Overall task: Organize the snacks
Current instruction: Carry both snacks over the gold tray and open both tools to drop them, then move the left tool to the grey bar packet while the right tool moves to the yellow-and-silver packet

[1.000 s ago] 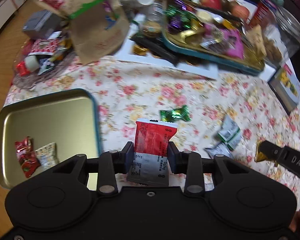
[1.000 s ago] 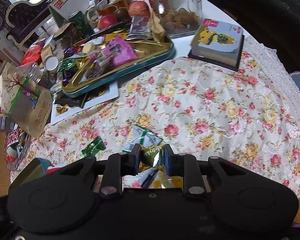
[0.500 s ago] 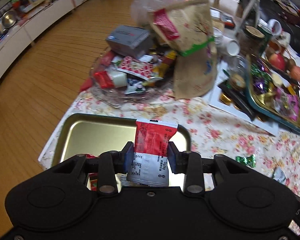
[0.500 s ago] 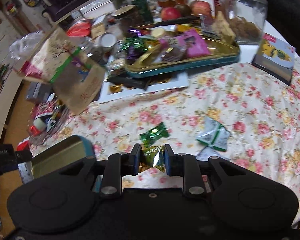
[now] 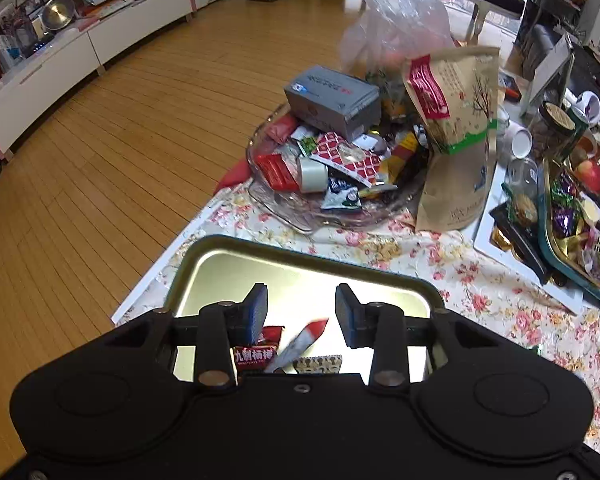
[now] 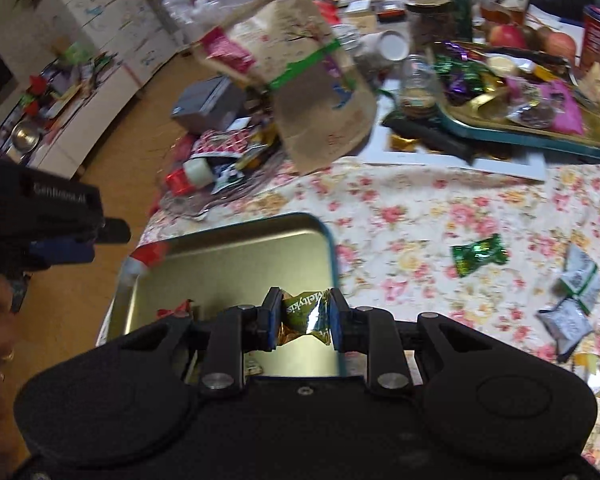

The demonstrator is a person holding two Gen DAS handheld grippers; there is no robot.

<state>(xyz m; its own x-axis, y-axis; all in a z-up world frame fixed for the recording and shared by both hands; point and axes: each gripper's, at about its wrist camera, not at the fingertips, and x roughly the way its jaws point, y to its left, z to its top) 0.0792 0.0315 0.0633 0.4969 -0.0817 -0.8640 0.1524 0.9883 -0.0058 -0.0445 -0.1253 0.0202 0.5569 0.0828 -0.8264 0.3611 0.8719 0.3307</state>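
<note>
My left gripper point(image 5: 301, 312) is open over the gold tray point(image 5: 260, 268). A red and white snack packet point(image 5: 300, 346) is blurred in mid-fall just below its jaws, above a red packet point(image 5: 255, 354) and a beige packet point(image 5: 318, 364) lying in the tray. In the right wrist view the falling packet point(image 6: 146, 258) shows at the tray's far left rim point(image 6: 236, 228), below the left gripper point(image 6: 80, 242). My right gripper point(image 6: 305, 316) is shut on a green and gold candy point(image 6: 304, 316) over the tray's near right part.
A green candy point(image 6: 478, 254) and grey-green packets point(image 6: 576, 296) lie on the floral cloth to the right. A glass bowl of snacks point(image 5: 332, 176), a brown paper bag point(image 5: 456, 140) and a second full tray point(image 6: 540, 120) stand behind. The table edge and wood floor are at left.
My left gripper has opened and let go of the red and white packet, which is dropping into the tray. My right gripper has moved left over the tray with its candy.
</note>
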